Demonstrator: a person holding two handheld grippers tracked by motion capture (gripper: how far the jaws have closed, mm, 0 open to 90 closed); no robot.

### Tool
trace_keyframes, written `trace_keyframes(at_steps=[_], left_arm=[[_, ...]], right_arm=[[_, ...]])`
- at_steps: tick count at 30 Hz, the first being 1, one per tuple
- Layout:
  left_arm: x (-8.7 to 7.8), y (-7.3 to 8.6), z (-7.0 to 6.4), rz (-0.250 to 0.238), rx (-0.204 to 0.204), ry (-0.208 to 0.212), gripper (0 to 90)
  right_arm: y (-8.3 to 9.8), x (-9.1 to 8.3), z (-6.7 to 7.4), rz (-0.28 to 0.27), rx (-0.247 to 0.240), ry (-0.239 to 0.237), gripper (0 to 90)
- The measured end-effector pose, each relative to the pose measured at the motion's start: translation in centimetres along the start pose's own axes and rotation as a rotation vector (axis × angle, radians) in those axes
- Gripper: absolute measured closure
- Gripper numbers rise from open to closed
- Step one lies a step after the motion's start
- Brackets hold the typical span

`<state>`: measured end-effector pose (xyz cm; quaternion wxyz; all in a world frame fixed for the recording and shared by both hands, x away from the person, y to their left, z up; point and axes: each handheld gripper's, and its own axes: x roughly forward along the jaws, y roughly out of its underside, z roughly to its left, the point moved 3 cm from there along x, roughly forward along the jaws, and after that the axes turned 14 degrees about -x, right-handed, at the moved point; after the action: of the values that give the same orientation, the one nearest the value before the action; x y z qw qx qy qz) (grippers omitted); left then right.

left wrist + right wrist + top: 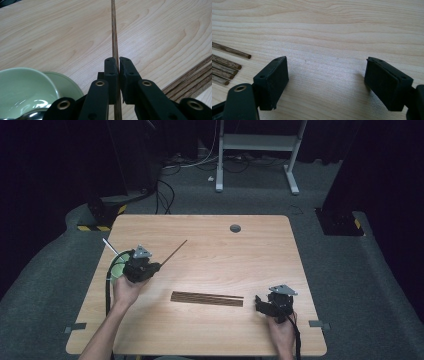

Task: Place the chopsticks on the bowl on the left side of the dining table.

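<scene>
Desk (210, 245) carries everything, and its far reach lies ahead of the left hand-held gripper (150, 266), so a swing of that hand could sweep the long stick across the wood. Bowl (22, 92), pale green, sits just beside and below that gripper, with a spoon (110, 246) handle poking out behind it; the likeliest mishap, as I judge it, is the stick's tail knocking the bowl's rim or the spoon as the hand turns.

Bundle (207, 298) of the remaining sticks lies between the two grippers on the desk, its ends just left of the right hand-held gripper (325, 75), whose jaws stand wide apart with nothing between them. A careless reach there could scatter the row or roll sticks off the near edge.

Stick (114, 37), thin and dark, is pinched in the closed jaws of the left gripper, running forward and up off the desk. The grip sits near one end, so the long free part could pivot, slip through the pads or droop when tilted.
</scene>
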<state>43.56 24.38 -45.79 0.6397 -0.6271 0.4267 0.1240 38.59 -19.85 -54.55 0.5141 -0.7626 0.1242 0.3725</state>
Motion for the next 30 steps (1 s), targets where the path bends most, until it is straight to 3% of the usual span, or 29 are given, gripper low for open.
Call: trace_keyframes(at_steps=[30], left_arm=[[-2.2, 0.9, 4.7, 0.002, -0.052, -0.091, 84.3]], right_arm=[[0.0, 0.0, 0.0, 0.0, 0.0, 0.0, 18.8]])
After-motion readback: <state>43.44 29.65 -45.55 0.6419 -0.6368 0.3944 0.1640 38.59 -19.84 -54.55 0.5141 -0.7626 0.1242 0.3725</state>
